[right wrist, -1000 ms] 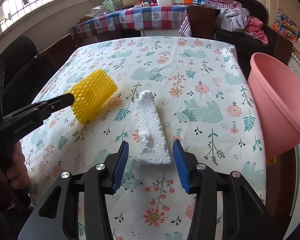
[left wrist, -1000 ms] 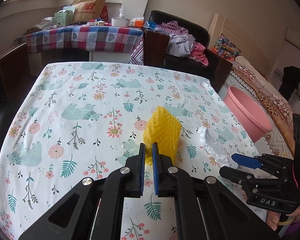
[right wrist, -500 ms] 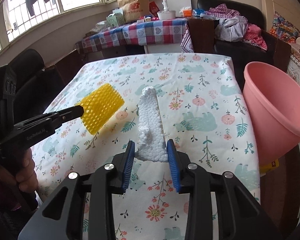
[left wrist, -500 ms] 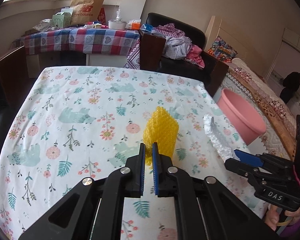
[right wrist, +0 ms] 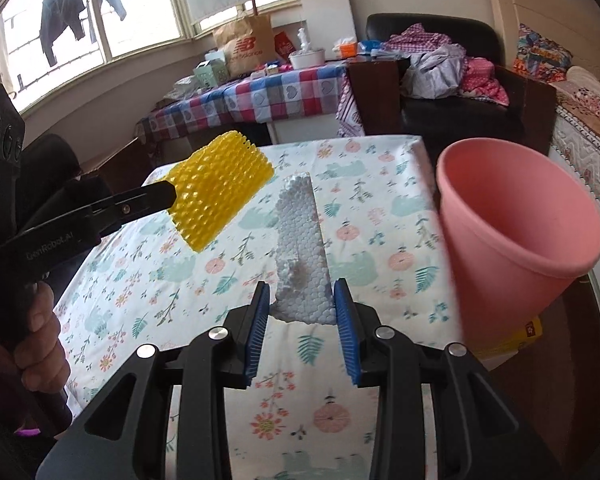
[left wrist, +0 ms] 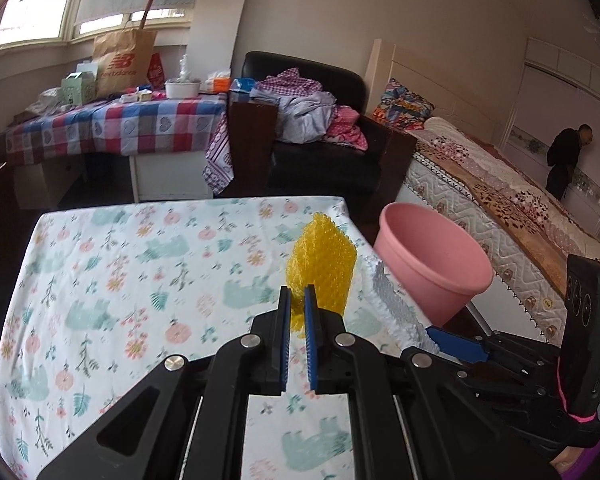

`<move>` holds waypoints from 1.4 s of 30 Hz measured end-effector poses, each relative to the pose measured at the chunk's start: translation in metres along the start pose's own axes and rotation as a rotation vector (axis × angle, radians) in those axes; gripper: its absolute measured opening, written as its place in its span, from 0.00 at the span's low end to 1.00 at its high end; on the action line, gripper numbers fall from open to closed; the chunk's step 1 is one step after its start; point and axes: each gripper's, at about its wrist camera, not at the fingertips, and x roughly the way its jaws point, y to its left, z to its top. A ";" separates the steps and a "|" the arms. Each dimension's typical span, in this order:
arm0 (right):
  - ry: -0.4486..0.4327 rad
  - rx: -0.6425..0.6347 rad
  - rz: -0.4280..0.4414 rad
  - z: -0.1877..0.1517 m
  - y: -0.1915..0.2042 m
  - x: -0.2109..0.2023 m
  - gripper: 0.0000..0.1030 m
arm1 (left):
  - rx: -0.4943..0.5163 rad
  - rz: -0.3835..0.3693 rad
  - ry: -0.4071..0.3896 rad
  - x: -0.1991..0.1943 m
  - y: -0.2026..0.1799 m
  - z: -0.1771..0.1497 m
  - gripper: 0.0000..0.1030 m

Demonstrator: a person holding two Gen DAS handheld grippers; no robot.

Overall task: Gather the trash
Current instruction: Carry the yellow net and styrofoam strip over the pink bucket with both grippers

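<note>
My left gripper [left wrist: 296, 304] is shut on a piece of yellow bubble wrap [left wrist: 320, 270] and holds it in the air above the floral table; the wrap also shows in the right wrist view [right wrist: 216, 194]. My right gripper [right wrist: 302, 304] is shut on a long white styrofoam piece [right wrist: 300, 240], lifted off the table; the piece also shows in the left wrist view [left wrist: 396, 302]. A pink plastic bucket [right wrist: 512, 216] stands just off the table's right edge, close to both pieces, and it also shows in the left wrist view [left wrist: 436, 256].
The table with the floral cloth [left wrist: 120, 280] lies below both grippers. A dark armchair [left wrist: 320, 140] with clothes and a checked side table [left wrist: 112, 128] stand behind it. A bed [left wrist: 500, 208] is at the right. A yellow box [right wrist: 516, 336] lies under the bucket.
My right gripper has closed on the styrofoam piece and lifted it. Both grippers have risen and moved toward the pink bucket with their pieces.
</note>
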 end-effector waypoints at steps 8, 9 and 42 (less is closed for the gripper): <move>-0.064 0.042 -0.056 0.007 -0.028 -0.018 0.33 | 0.064 -0.045 -0.005 0.019 -0.043 0.022 0.06; -0.072 0.048 -0.066 0.009 -0.034 -0.021 0.33 | 0.069 -0.049 -0.008 0.021 -0.049 0.025 0.06; -0.142 0.212 -0.246 0.034 -0.138 -0.029 0.33 | 0.195 -0.151 0.002 0.103 -0.144 0.064 0.06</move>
